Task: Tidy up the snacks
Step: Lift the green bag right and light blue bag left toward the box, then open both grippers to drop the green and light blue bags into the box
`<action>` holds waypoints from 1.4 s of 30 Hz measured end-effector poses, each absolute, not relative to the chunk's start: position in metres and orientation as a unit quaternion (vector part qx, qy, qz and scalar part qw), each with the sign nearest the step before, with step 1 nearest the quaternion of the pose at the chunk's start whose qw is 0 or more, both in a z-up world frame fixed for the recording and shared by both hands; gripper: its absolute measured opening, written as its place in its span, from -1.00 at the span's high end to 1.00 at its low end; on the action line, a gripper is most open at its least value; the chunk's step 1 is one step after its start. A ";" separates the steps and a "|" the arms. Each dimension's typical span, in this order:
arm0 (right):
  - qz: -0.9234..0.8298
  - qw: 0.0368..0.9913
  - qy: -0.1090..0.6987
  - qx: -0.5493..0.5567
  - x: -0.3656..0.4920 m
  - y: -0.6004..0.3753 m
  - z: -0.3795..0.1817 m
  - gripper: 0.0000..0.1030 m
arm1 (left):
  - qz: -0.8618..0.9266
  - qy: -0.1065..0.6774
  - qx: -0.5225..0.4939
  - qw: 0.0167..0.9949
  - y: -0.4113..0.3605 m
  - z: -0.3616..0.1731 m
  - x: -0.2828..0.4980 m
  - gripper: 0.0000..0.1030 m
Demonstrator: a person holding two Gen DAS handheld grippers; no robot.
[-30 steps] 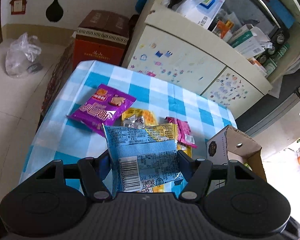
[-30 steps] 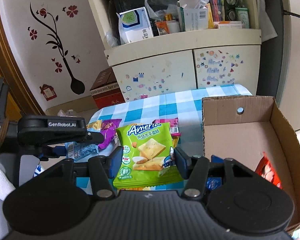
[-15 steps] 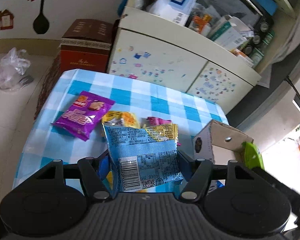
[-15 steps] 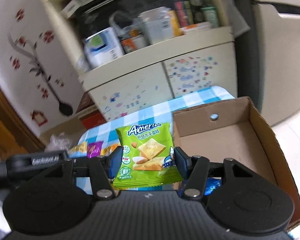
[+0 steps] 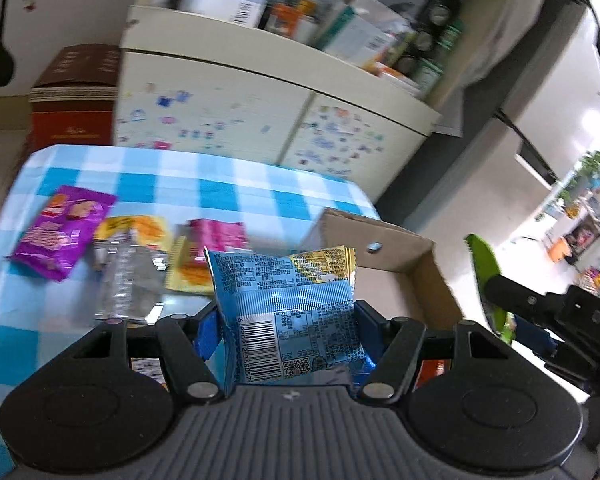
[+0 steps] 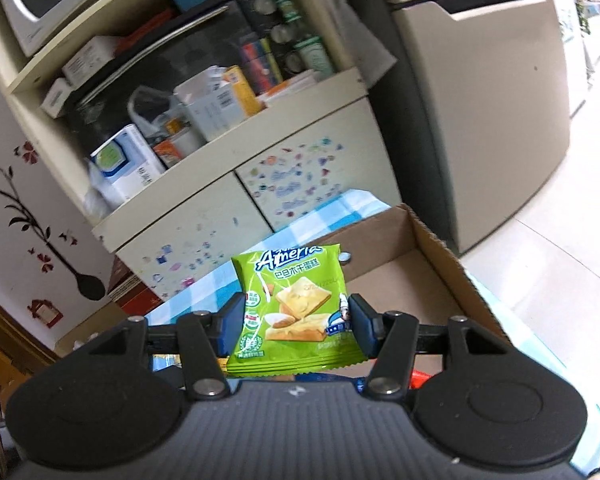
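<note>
My left gripper [image 5: 286, 322] is shut on a blue snack packet [image 5: 288, 312] with a barcode, held above the checked table [image 5: 220, 184]. To its right stands an open cardboard box [image 5: 384, 248]. My right gripper [image 6: 296, 320] is shut on a green Almeria cake packet [image 6: 292, 308], held above the near left part of the same cardboard box [image 6: 412, 276]. That green packet [image 5: 488, 276] and the right gripper's black body show at the right edge of the left wrist view. A purple packet [image 5: 60, 232], yellow packets [image 5: 140, 228], a pink packet [image 5: 216, 232] and a clear wrapper [image 5: 128, 280] lie on the cloth.
A cream cupboard [image 6: 204, 216] with stickered doors and crowded shelves stands behind the table. A red-brown carton [image 5: 72, 100] sits on the floor at the left. A fridge [image 6: 480, 100] stands to the right, beside open tiled floor [image 6: 560, 272].
Both grippers have swung right with their packets and rolled. The box has come nearer in both views, and the green packet now hangs over the box.
</note>
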State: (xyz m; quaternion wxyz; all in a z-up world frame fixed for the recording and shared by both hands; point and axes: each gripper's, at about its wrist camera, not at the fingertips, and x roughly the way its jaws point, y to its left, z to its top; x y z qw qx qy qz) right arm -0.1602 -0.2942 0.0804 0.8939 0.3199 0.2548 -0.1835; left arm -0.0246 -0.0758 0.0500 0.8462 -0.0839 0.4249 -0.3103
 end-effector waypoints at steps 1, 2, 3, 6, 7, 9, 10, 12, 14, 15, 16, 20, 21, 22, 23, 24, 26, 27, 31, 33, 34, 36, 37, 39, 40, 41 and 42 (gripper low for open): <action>-0.187 0.893 0.255 0.322 -0.161 -0.297 0.080 -0.08 | -0.318 0.423 -0.085 0.844 -0.079 0.049 -0.026 -0.40; -0.189 0.892 0.254 0.323 -0.163 -0.299 0.079 -0.08 | -0.327 0.422 -0.083 0.842 -0.084 0.047 -0.028 -0.40; -0.191 0.890 0.254 0.326 -0.164 -0.301 0.079 -0.08 | -0.336 0.421 -0.079 0.839 -0.089 0.046 -0.030 -0.40; -0.198 0.888 0.252 0.330 -0.169 -0.307 0.076 -0.08 | -0.358 0.421 -0.062 0.831 -0.104 0.039 -0.037 -0.40; -0.201 0.887 0.251 0.330 -0.170 -0.309 0.075 -0.09 | -0.366 0.421 -0.057 0.828 -0.109 0.037 -0.039 -0.40; -0.209 0.883 0.253 0.336 -0.172 -0.314 0.073 -0.08 | -0.384 0.420 -0.044 0.821 -0.120 0.033 -0.045 -0.40; -0.211 0.881 0.253 0.339 -0.173 -0.317 0.072 -0.09 | -0.392 0.419 -0.036 0.818 -0.125 0.032 -0.048 -0.40; -0.217 0.879 0.251 0.343 -0.175 -0.321 0.071 -0.09 | -0.406 0.417 -0.025 0.813 -0.134 0.030 -0.054 -0.40; -0.221 0.877 0.251 0.344 -0.177 -0.324 0.069 -0.09 | -0.418 0.415 -0.018 0.808 -0.141 0.028 -0.058 -0.40; -0.222 0.876 0.252 0.345 -0.177 -0.326 0.068 -0.09 | -0.423 0.414 -0.016 0.806 -0.144 0.027 -0.060 -0.40; -0.223 0.875 0.252 0.347 -0.178 -0.327 0.067 -0.09 | -0.427 0.413 -0.011 0.804 -0.147 0.026 -0.062 -0.40; -0.231 0.871 0.251 0.354 -0.180 -0.333 0.064 -0.09 | -0.435 0.412 0.000 0.801 -0.155 0.022 -0.065 -0.40; -0.232 0.870 0.251 0.356 -0.178 -0.333 0.064 -0.09 | -0.436 0.412 0.002 0.800 -0.157 0.021 -0.065 -0.40; -0.233 0.868 0.252 0.357 -0.177 -0.334 0.063 -0.13 | -0.437 0.413 0.006 0.799 -0.160 0.020 -0.065 -0.43; -0.238 0.867 0.253 0.358 -0.177 -0.334 0.062 -0.15 | -0.436 0.411 0.011 0.801 -0.162 0.020 -0.066 -0.47; -0.242 0.865 0.255 0.357 -0.176 -0.335 0.061 -0.17 | -0.434 0.409 0.017 0.802 -0.164 0.019 -0.066 -0.56; -0.243 0.863 0.253 0.364 -0.176 -0.336 0.060 -0.38 | -0.431 0.403 0.026 0.807 -0.165 0.020 -0.069 -0.75; -0.243 0.862 0.252 0.367 -0.176 -0.337 0.060 -0.46 | -0.429 0.401 0.028 0.809 -0.165 0.022 -0.070 -0.89; -0.246 0.859 0.251 0.371 -0.176 -0.338 0.059 -0.54 | -0.429 0.382 0.033 0.818 -0.162 0.033 -0.074 -0.97; -0.243 0.860 0.252 0.370 -0.176 -0.337 0.059 -0.54 | -0.422 0.376 0.039 0.824 -0.161 0.038 -0.074 -1.00; -0.241 0.861 0.252 0.369 -0.175 -0.337 0.060 -0.54 | -0.419 0.377 0.039 0.825 -0.159 0.040 -0.074 -1.00; -0.235 0.864 0.250 0.367 -0.175 -0.335 0.061 -0.54 | -0.416 0.382 0.029 0.825 -0.153 0.045 -0.069 -1.00; -0.232 0.866 0.249 0.366 -0.175 -0.335 0.061 -0.54 | -0.414 0.384 0.018 0.825 -0.149 0.049 -0.067 -1.00; -0.225 0.869 0.249 0.365 -0.174 -0.333 0.062 -0.54 | -0.406 0.386 -0.005 0.829 -0.138 0.055 -0.059 -1.00; -0.222 0.870 0.249 0.364 -0.174 -0.333 0.062 -0.54 | -0.401 0.386 -0.014 0.831 -0.133 0.058 -0.055 -1.00; -0.218 0.872 0.248 0.362 -0.173 -0.331 0.063 -0.54 | -0.396 0.385 -0.022 0.833 -0.129 0.061 -0.052 -1.00; -0.215 0.874 0.247 0.360 -0.172 -0.330 0.064 -0.54 | -0.390 0.384 -0.027 0.836 -0.124 0.063 -0.049 -1.00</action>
